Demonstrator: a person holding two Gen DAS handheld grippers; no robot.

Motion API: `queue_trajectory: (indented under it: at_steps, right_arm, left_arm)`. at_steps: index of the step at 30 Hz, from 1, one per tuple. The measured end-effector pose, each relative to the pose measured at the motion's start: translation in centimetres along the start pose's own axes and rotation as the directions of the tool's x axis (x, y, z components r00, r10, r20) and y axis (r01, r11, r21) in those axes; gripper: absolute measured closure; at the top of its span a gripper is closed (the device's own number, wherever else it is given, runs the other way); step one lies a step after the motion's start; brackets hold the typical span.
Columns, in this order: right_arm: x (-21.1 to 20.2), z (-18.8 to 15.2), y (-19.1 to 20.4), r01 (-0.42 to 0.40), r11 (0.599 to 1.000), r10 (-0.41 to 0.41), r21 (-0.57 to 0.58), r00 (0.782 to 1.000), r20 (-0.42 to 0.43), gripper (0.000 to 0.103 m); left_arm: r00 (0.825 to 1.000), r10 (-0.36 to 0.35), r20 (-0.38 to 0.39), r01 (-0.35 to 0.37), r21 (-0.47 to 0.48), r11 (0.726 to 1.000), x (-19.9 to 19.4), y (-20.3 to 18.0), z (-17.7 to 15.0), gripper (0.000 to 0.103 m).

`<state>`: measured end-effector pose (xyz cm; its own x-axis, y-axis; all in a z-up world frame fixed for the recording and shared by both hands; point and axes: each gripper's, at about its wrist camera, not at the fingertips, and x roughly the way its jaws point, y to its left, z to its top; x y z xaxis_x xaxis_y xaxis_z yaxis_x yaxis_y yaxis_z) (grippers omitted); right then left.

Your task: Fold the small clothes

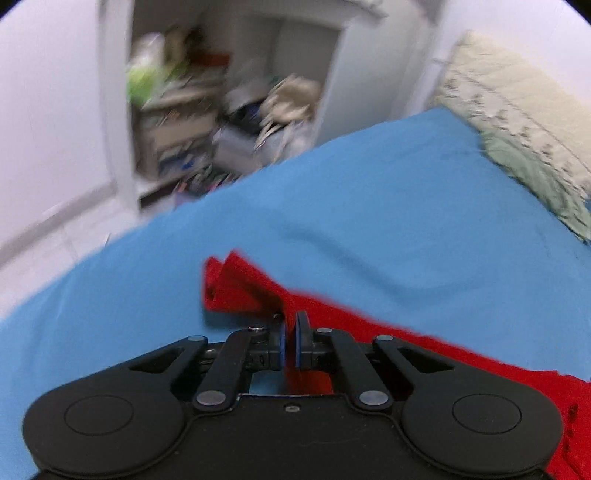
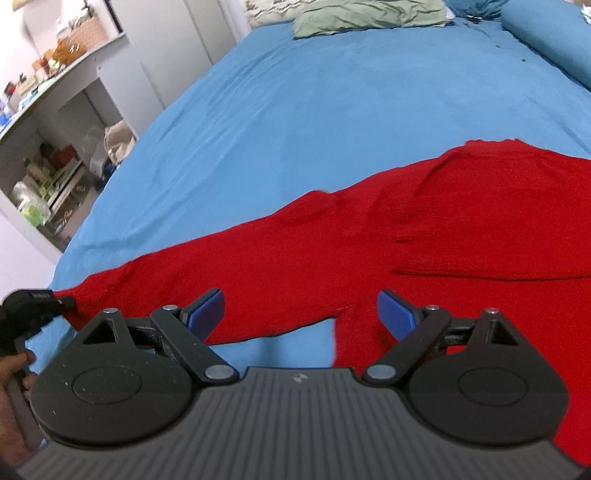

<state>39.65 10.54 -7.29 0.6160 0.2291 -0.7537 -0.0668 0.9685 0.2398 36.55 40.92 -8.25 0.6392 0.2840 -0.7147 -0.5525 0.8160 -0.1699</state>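
Note:
A red knitted sweater [image 2: 369, 240] lies spread on the blue bedsheet [image 2: 295, 110]. One sleeve stretches out to the left. My left gripper [image 1: 290, 341] is shut on the red sleeve [image 1: 240, 288] near its cuff, and the cuff end sticks out beyond the pads. In the right wrist view the left gripper [image 2: 44, 306] shows at the far left, at the sleeve's end. My right gripper [image 2: 301, 314] is open and empty, just above the sweater where the sleeve meets the body.
A green and a patterned blanket [image 1: 517, 122] lie at the head of the bed. A blue pillow [image 2: 546, 33] lies at the far right. Cluttered white shelves [image 2: 48, 173] stand beside the bed's left edge.

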Motion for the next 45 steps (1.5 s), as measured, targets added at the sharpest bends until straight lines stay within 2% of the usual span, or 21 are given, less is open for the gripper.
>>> queue_trajectory:
  at_steps: [3, 7, 9, 11, 15, 18, 20, 24, 26, 27, 28, 29, 30, 31, 34, 37, 39, 42, 45]
  right_arm:
    - [-1.2, 0.6, -2.6, -0.005, 0.999, 0.004, 0.042, 1.0, 0.029, 0.0]
    - [-3.5, 2.2, -7.2, 0.003, 0.995, -0.011, 0.096, 0.997, 0.08, 0.0]
    - [-4.8, 2.9, -10.0, 0.013, 0.993, -0.025, 0.114, 0.994, 0.107, 0.0]
    - [-6.4, 3.8, -13.4, 0.031, 0.991, -0.049, 0.129, 0.989, 0.137, 0.0]
    - [-8.8, 4.6, -20.4, 0.083, 0.983, -0.109, 0.161, 0.981, 0.163, 0.0]
    - [-10.2, 4.6, -25.7, 0.117, 0.976, -0.147, 0.184, 0.976, 0.16, 0.0]
    - [-10.5, 4.1, -28.9, 0.133, 0.972, -0.163, 0.194, 0.975, 0.148, 0.0]
    - [-9.9, 2.8, -34.1, 0.14, 0.966, -0.163, 0.217, 0.982, 0.093, 0.0]
    - [-9.2, 2.1, -35.8, 0.118, 0.962, -0.138, 0.246, 0.988, 0.066, 0.0]
    - [-9.1, 1.8, -36.6, 0.102, 0.96, -0.121, 0.26, 0.991, 0.058, 0.0]
    - [-8.8, 1.5, -37.1, 0.086, 0.958, -0.103, 0.275, 0.993, 0.05, 0.0]
    - [-8.5, 1.3, -37.5, 0.066, 0.955, -0.081, 0.29, 0.996, 0.042, 0.0]
    - [-8.2, 1.2, -37.9, 0.046, 0.951, -0.059, 0.305, 0.998, 0.035, 0.0]
    - [-8.0, 1.3, -37.9, 0.029, 0.948, -0.042, 0.317, 0.999, 0.033, 0.0]
    - [-7.3, 1.6, -36.6, -0.017, 0.944, 0.005, 0.331, 0.999, 0.038, 0.0]
    - [-6.1, 2.5, -34.9, -0.035, 0.953, 0.031, 0.301, 0.999, 0.02, 0.003]
    - [-4.9, 3.2, -33.3, -0.043, 0.964, 0.041, 0.261, 0.999, 0.012, 0.015]
    - [-2.3, 4.0, -30.7, -0.019, 0.984, 0.02, 0.175, 1.0, -0.004, 0.026]
    - [0.3, 4.1, -28.8, 0.05, 0.994, -0.05, 0.096, 0.999, 0.0, 0.035]
  left_arm:
    - [0.997, -0.063, 0.054, 0.059, 0.085, 0.995, -2.7, -4.8, 1.0, 0.099]
    - [0.972, -0.21, 0.108, 0.182, 0.222, 0.958, -6.9, -13.8, 0.7, 0.099]
    - [0.948, -0.301, 0.106, 0.261, 0.285, 0.922, -8.9, -19.0, -0.5, 0.099]
    - [0.92, -0.385, 0.071, 0.341, 0.337, 0.878, -10.4, -24.7, -2.3, 0.099]
    - [0.875, -0.483, -0.028, 0.451, 0.409, 0.793, -11.4, -34.4, -8.0, 0.099]
    - [0.854, -0.505, -0.125, 0.502, 0.452, 0.737, -10.2, -40.6, -13.6, 0.099]
    - [0.85, -0.489, -0.195, 0.516, 0.491, 0.702, -8.9, -43.6, -17.8, 0.099]
    - [0.865, -0.41, -0.289, 0.5, 0.554, 0.665, -6.3, -46.4, -24.7, 0.099]
    - [0.878, -0.392, -0.274, 0.475, 0.596, 0.647, -6.4, -46.7, -26.4, 0.097]
    - [0.88, -0.398, -0.261, 0.469, 0.611, 0.638, -6.7, -46.5, -26.4, 0.093]
    - [0.875, -0.405, -0.264, 0.476, 0.617, 0.626, -7.0, -46.5, -26.3, 0.079]
    - [0.867, -0.413, -0.278, 0.491, 0.611, 0.62, -7.3, -46.4, -26.2, 0.054]
    - [0.861, -0.42, -0.286, 0.502, 0.605, 0.618, -7.5, -46.1, -26.0, 0.043]
    - [0.866, -0.418, -0.274, 0.493, 0.606, 0.625, -8.0, -45.7, -25.6, 0.032]
    - [0.893, -0.389, -0.225, 0.439, 0.624, 0.647, -9.6, -43.0, -23.8, 0.031]
    - [0.933, -0.322, -0.162, 0.347, 0.643, 0.683, -9.7, -39.3, -21.3, 0.03]
    - [0.958, -0.266, -0.106, 0.269, 0.655, 0.707, -9.5, -36.1, -20.0, 0.029]
    - [0.981, -0.184, -0.056, 0.177, 0.635, 0.752, -8.2, -31.6, -18.5, 0.029]
    - [0.99, -0.124, -0.061, 0.135, 0.605, 0.785, -6.5, -28.2, -17.6, 0.029]
